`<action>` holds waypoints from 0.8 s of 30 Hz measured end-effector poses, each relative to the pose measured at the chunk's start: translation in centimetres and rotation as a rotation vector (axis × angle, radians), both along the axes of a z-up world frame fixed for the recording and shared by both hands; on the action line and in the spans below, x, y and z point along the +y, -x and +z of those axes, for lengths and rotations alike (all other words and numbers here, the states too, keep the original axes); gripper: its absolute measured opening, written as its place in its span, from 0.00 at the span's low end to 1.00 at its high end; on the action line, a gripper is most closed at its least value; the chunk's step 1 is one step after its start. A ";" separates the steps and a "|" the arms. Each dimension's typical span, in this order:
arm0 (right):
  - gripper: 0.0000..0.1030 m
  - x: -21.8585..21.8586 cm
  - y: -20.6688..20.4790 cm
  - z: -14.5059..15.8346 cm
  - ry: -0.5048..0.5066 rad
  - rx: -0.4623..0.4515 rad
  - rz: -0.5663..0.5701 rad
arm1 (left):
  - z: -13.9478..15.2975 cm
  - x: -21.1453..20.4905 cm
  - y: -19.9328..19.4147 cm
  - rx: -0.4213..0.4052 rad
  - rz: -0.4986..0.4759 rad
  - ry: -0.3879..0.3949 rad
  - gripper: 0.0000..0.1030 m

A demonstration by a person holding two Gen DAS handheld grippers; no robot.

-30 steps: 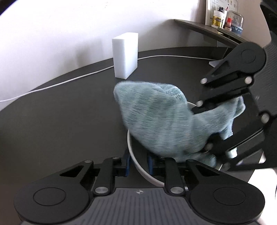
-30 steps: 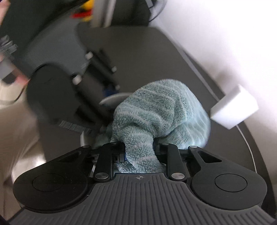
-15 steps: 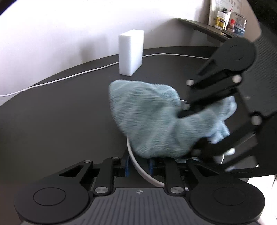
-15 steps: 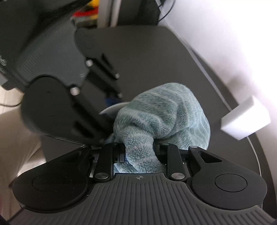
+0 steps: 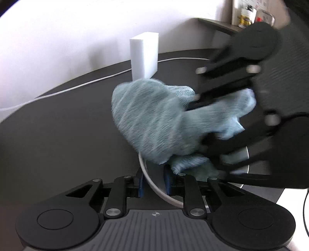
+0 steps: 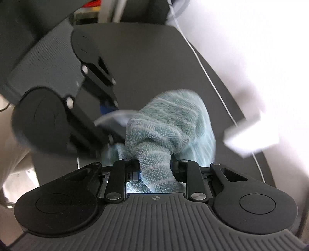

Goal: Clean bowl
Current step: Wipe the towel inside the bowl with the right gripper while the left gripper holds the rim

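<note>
A white bowl (image 5: 152, 184) sits on the dark table, and my left gripper (image 5: 154, 182) is shut on its near rim, blue pads on either side of the wall. A teal terry cloth (image 5: 154, 117) is bunched over and inside the bowl. My right gripper (image 6: 155, 170) is shut on that cloth (image 6: 170, 123) and shows from the right in the left wrist view, blurred. In the right wrist view the bowl rim (image 6: 114, 117) peeks out left of the cloth, with the left gripper's blue pad beside it. Most of the bowl's inside is hidden.
A white foam block (image 5: 143, 56) stands upright behind the bowl near the wall, blurred at the right in the other view (image 6: 251, 139). A white cable (image 5: 77, 86) runs along the table's back edge. A shelf with small bottles (image 5: 245, 17) is at the far right.
The right gripper has swept the cloth across the bowl, towards the foam block and up. The left gripper keeps its hold on the rim, and the view has turned a little.
</note>
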State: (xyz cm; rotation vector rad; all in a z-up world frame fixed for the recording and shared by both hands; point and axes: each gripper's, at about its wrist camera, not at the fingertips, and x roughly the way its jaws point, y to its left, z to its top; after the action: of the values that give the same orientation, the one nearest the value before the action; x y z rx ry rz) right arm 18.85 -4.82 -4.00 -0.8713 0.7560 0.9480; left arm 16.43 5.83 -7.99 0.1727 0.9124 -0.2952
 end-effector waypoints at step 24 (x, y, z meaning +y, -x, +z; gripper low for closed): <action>0.22 -2.4 0.5 -0.2 0.145 -0.002 -0.059 | 0.0 -0.9 0.2 0.026 -0.032 0.056 0.24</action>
State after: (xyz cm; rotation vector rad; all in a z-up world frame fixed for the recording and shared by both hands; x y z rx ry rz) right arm 18.33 -7.19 -4.18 -0.9710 0.8526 0.8481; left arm 16.19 4.92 -8.01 0.1327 0.9269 -0.3532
